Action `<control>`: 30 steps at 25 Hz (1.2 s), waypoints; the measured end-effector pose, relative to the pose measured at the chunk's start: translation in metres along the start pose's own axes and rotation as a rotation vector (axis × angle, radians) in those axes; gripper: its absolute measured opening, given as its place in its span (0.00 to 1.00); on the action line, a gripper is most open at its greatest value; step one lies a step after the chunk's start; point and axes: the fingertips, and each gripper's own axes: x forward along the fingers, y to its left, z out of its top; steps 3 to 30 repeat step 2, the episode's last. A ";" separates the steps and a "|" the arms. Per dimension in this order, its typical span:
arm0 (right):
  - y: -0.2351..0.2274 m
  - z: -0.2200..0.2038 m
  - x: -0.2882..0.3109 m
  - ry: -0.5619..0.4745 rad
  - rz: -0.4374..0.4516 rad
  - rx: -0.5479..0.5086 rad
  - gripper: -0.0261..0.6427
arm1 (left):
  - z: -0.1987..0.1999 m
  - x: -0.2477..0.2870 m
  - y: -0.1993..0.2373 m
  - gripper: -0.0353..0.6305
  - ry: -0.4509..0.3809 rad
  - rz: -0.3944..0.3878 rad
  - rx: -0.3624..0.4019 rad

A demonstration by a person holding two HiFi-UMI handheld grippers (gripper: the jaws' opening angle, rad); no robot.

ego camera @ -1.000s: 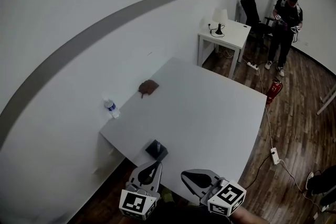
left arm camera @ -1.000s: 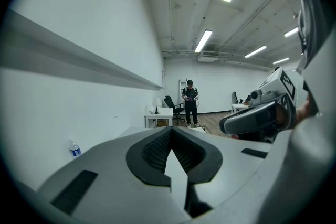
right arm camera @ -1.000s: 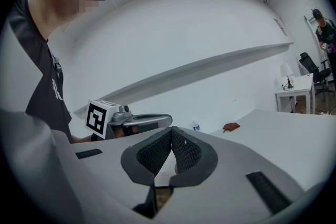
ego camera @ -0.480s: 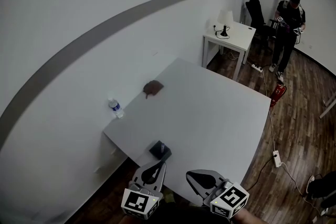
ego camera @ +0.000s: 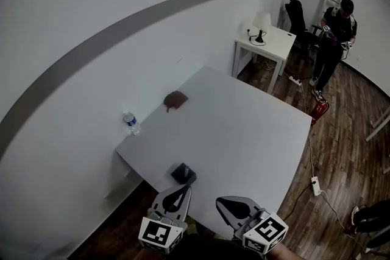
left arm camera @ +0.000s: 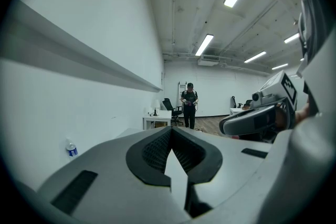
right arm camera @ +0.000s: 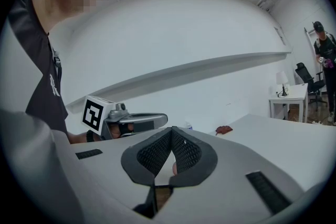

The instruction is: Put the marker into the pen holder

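The dark square pen holder [ego camera: 183, 173] stands on the white table [ego camera: 244, 131] near its front left corner. I cannot make out a marker in any view. My left gripper [ego camera: 180, 193] hovers just short of the holder, off the table's near edge, its jaws shut with nothing between them. My right gripper [ego camera: 220, 204] is level with it to the right, also shut and empty. In the left gripper view the pads [left arm camera: 157, 149] meet at a point. In the right gripper view the pads [right arm camera: 184, 152] touch too.
A water bottle [ego camera: 129, 123] stands at the table's left edge and a brown object [ego camera: 175, 100] lies near the far left edge. Beyond are a small white desk [ego camera: 268, 42] with a lamp, a person [ego camera: 332, 45] and a red extinguisher [ego camera: 317, 110]. A wall runs along the left.
Both grippers stay shut and keep about the same place below the table edge. The head view has shifted slightly.
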 end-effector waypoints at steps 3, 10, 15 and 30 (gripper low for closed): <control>0.000 0.000 0.001 -0.007 -0.004 0.005 0.06 | 0.000 0.000 0.002 0.06 -0.001 -0.001 -0.001; 0.000 0.000 0.001 -0.007 -0.004 0.005 0.06 | 0.000 0.000 0.002 0.06 -0.001 -0.001 -0.001; 0.000 0.000 0.001 -0.007 -0.004 0.005 0.06 | 0.000 0.000 0.002 0.06 -0.001 -0.001 -0.001; 0.000 0.000 0.001 -0.007 -0.004 0.005 0.06 | 0.000 0.000 0.002 0.06 -0.001 -0.001 -0.001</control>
